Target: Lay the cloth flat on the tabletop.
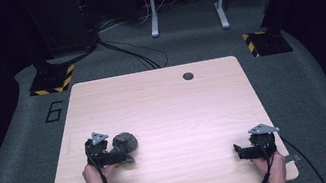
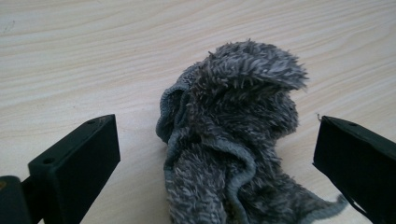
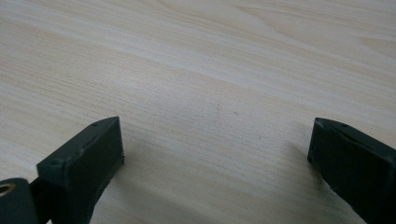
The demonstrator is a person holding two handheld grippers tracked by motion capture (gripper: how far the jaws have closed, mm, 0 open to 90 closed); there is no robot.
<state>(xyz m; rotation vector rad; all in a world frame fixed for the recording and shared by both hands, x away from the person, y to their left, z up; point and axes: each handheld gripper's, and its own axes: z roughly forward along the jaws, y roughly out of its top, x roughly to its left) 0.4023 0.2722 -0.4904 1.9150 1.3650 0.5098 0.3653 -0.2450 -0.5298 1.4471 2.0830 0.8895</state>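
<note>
Left gripper (image 2: 215,154) jaws wide apart, straddling cloth (image 2: 233,140) (crumpled heap, table's (image 1: 163,101) near-left). Risk: closing pinches only loose fold, cloth slips on lift. Right gripper (image 3: 215,154) spread, empty, over bare wood near-right.

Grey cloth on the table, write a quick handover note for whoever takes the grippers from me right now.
Left gripper: open, jaws standing either side of the grey cloth without pinching it.
Right gripper: open, holding nothing, low over bare wood at the near right of the table.
Cloth: a crumpled fluffy heap on the near left of the table, one hemmed corner trailing toward the gripper.
Done: left gripper is lined up on the cloth.
Left: close on the cloth; nothing is picked up yet. The right gripper is likely needed once the cloth is lifted.
</note>
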